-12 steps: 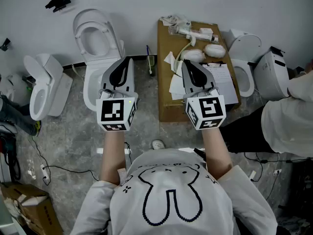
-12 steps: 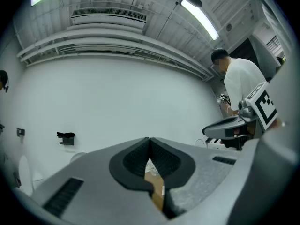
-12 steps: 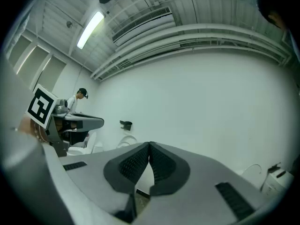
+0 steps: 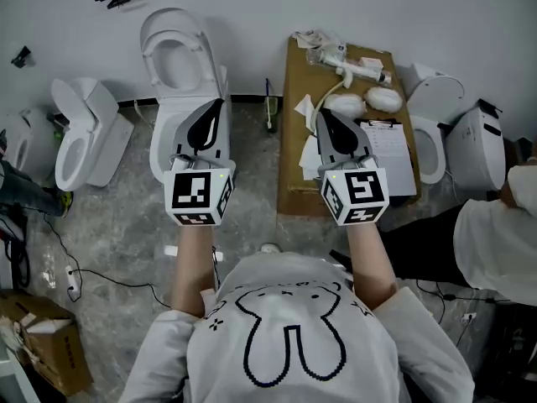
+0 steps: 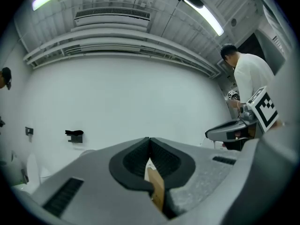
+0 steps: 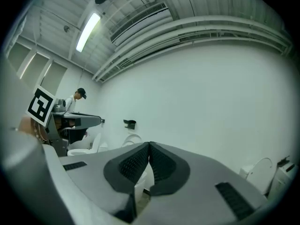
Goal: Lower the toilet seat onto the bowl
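1. Change from half a second earlier: in the head view, toilet seat [image 4: 176, 25], bowl [image 4: 161, 141] and table [image 4: 294, 183] shifted slightly right and toward the far edge of the frame. Both hand-held grippers unchanged in frame position. Judged a small shift of the wearer's head or body, not work on the seat.
2. Toilet seat: still raised against the far wall, upright above the bowl, untouched. Lowering not yet begun.
3. Left hand-held gripper [image 4: 220, 103]: jaws closed tip to tip, nothing gripped at the tips, held above the right part of the bowl and just near of the raised seat, with no contact visible.
4. Right hand-held gripper [image 4: 323, 114]: jaws closed tip to tip, empty, held over the left edge of the table, well apart from the seat.
5. Judgement: approach phase only. Next move likely a reach to the far side to catch the seat's top rim.
6. Hard to make out:
   - Right side of the bowl covered by the left hand-held gripper in the head view.
   - Tan strip [image 5: 157, 191] in the gap behind the left tips, in the left gripper view; identity not determinable.
   - Seat hinge not visible.
   - Task toilet mostly blocked by the jaws in both gripper views.
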